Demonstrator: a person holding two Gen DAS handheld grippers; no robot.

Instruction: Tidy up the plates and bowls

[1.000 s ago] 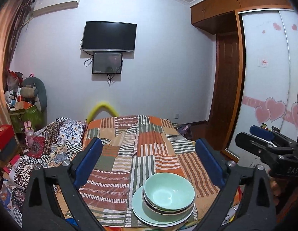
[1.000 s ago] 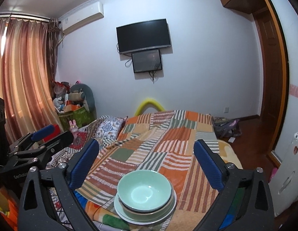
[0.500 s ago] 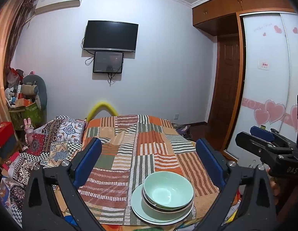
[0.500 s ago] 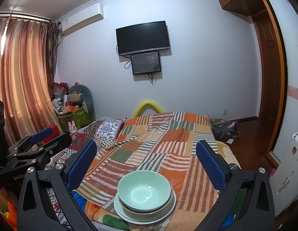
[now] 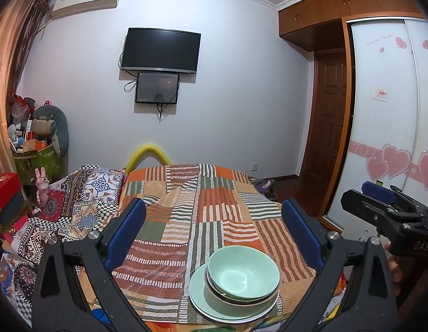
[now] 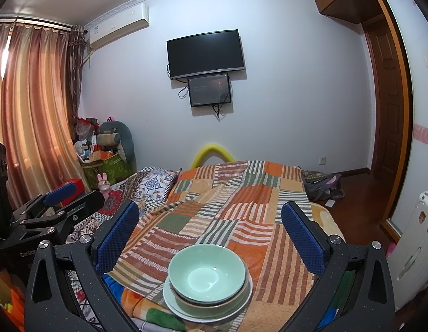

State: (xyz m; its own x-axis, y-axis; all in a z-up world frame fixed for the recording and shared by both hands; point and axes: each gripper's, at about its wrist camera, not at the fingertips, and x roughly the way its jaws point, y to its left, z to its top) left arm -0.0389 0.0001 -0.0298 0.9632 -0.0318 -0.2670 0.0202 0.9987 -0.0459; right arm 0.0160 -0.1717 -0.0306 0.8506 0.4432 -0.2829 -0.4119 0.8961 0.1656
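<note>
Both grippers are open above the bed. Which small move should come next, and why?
Probably lower the right gripper toward the top bowl: it sits uppermost on the stack, on the plate, and both the right and the left gripper hold nothing.

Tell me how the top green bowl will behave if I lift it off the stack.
The glossy pale green bowl looks like glazed ceramic, so probably rigid, slippery and breakable. It sits nested loosely, so it should lift free; the soft striped patchwork blanket may let the stack wobble.

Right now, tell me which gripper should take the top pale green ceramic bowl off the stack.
Right, probably. In the right wrist view the top pale green ceramic bowl sits centred between the open right gripper; the open left gripper sees it off to its right.
</note>
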